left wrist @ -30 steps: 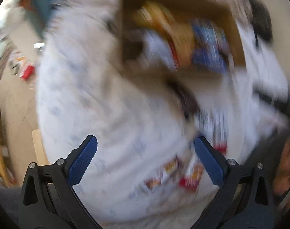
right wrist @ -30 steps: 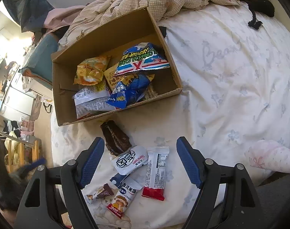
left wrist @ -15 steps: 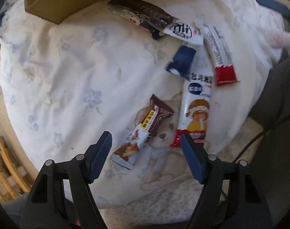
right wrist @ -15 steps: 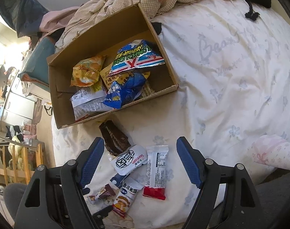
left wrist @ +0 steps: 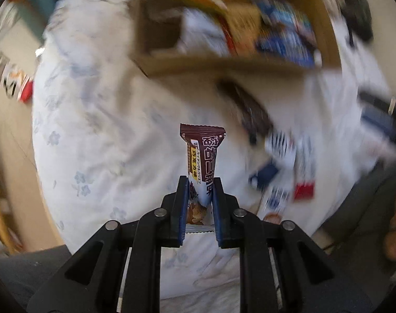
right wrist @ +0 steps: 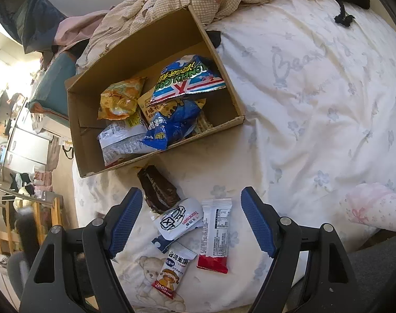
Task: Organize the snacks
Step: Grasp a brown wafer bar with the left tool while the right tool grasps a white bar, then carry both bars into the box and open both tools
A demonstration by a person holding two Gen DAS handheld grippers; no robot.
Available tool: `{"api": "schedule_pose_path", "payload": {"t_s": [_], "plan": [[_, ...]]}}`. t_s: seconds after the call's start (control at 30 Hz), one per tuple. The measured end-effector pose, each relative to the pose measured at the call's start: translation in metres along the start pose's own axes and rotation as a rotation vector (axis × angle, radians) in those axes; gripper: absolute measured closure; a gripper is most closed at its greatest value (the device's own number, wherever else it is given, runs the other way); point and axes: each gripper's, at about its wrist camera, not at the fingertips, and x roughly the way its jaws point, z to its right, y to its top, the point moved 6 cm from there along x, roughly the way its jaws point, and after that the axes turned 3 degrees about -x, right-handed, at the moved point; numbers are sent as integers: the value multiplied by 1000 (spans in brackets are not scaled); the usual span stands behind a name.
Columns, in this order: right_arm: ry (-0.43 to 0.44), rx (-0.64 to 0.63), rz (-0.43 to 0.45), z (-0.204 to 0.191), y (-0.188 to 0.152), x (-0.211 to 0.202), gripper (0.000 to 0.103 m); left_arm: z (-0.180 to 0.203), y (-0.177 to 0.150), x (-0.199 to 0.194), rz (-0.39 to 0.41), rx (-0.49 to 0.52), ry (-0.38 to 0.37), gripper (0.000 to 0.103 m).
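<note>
My left tongs [left wrist: 198,198] grip a brown snack bar [left wrist: 202,156] upright above the bed [right wrist: 315,99], short of the cardboard box [right wrist: 135,52]. My right tongs [right wrist: 191,221] hang open over packets [right wrist: 215,230] near the bed's front edge.

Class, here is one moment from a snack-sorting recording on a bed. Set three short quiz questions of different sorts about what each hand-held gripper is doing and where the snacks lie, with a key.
1. True or false: the left hand-held gripper is shut on a brown chocolate snack bar wrapper.
2. Fill in: the right hand-held gripper is ____, holding nothing.
3. Multiple choice: where does the blue crisp bag with a red and white cross lie? A) in the open brown cardboard box B) on the white floral bedsheet C) between the right gripper's fingers.

Key: 1 true; 2 open; 3 A.
</note>
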Motion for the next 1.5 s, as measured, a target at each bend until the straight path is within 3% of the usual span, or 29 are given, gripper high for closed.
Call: {"api": "schedule_pose_path", "payload": {"t_s": [0.17,0.23,0.3,0.5,0.67,0.73,0.8,0.83,0.97,1.07,1.33,1.4,1.5], "plan": [[-40,-18,-26,0,-3,7,22,-26,15,-19,94,-111,6,89],[-153,-68,-96,3,-12,23,22,-39,21,-20,113,-138,13,89],[-210,-97,-191,6,-23,43,22,-41,23,-22,126,-159,18,89],[-286,-264,-428,-3,-60,90,22,-42,24,-22,111,-172,-6,89],[-338,-322,-457,-6,-67,102,23,-42,25,-26,118,-170,-13,89],[-326,-298,-448,-4,-64,100,35,-43,25,-26,117,-173,-14,89],[-308,-292,-465,-1,-63,99,68,-42,25,-26,115,-176,-16,89],[-297,-294,-475,1,-62,98,68,-42,25,-25,115,-177,-17,89],[-229,-337,-421,-7,-61,82,69,-39,26,-21,104,-169,-21,89],[-199,-284,-344,-1,-50,62,69,-36,26,-20,103,-158,-18,89],[39,-112,38,-4,5,-17,68,-38,27,-24,134,-153,21,89],[69,-114,68,-9,6,-23,68,-43,27,-24,138,-165,30,89],[99,-127,23,-22,0,-6,68,-50,26,-25,144,-180,46,89]]}}
